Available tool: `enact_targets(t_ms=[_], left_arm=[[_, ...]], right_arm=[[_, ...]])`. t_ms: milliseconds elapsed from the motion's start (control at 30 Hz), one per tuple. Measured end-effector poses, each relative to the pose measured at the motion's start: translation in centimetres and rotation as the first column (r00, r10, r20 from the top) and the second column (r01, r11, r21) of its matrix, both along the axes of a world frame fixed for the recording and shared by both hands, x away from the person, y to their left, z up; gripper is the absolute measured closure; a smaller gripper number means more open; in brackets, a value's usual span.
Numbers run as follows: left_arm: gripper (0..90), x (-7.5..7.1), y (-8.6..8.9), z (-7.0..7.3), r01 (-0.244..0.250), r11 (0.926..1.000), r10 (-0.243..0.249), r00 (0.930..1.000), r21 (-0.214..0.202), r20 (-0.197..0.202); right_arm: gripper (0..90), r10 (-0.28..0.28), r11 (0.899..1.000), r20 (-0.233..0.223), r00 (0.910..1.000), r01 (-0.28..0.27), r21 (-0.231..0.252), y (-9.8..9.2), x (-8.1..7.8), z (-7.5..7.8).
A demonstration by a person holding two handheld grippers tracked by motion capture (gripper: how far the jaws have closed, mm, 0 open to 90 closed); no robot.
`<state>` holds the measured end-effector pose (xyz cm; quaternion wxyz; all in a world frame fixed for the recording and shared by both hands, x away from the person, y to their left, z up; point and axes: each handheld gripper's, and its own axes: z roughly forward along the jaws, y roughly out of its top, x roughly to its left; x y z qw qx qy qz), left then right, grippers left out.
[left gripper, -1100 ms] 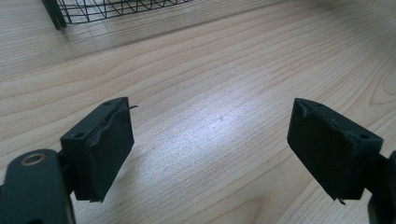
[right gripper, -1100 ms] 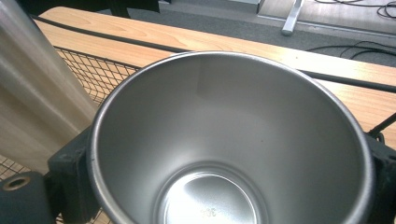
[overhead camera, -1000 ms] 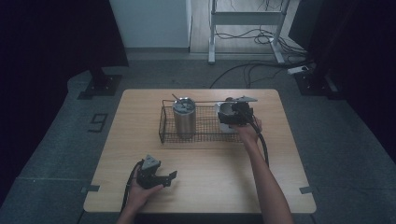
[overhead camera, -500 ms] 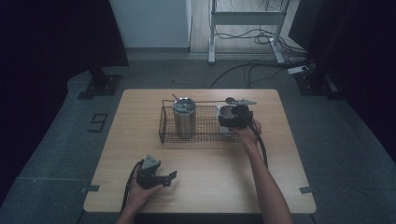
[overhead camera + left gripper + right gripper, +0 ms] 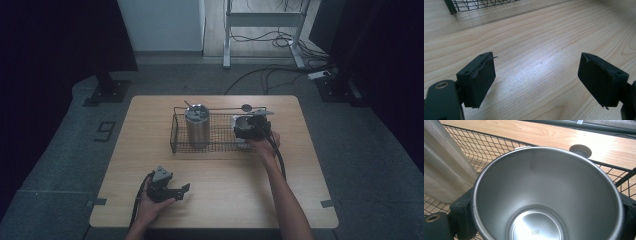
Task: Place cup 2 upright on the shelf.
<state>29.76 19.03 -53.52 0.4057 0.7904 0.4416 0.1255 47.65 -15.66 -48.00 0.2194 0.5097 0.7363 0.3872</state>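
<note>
Dim room, pale wood counter in the middle. The right claw is clamped around a steel cup, mouth up, down in the wire basket toward the far edge, right end of the basket. A taller steel tumbler stands at the basket's left end. The left claw sits spread wide over bare wood near the front-left corner, nothing between its pads.
</note>
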Motion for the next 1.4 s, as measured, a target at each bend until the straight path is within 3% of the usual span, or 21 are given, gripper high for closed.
enact_targets(t_ms=[333,733,933,1167,1400], left_arm=[[14.8,0.0,0.0,-0.1,-0.003,1.0000,0.003,1.0000,0.003,-0.004],[14.8,0.0,-0.1,-0.1,0.003,1.0000,-0.003,1.0000,0.005,-0.005],[14.8,0.0,-0.1,-0.1,0.005,1.0000,-0.005,1.0000,0.005,-0.006],[14.8,0.0,-0.2,-0.1,0.006,1.0000,-0.006,1.0000,0.004,-0.006],[14.7,0.0,-0.1,-0.1,0.001,1.0000,-0.001,1.0000,0.005,-0.004]], right_arm=[[6.7,-0.005,1.000,-0.027,0.9996,0.005,-0.008,0.0,0.0,-0.1],[6.6,-0.029,0.997,-0.063,0.9976,0.025,-0.075,0.1,0.0,-0.6],[6.5,-0.027,0.998,-0.081,0.9963,0.022,-0.065,-0.2,-0.1,-0.6],[5.3,-0.034,0.993,-0.082,0.9961,0.024,-0.116,0.2,-0.8,-0.5],[0.1,-0.021,0.999,-0.056,0.9982,0.018,-0.050,-0.3,-1.0,0.1]])
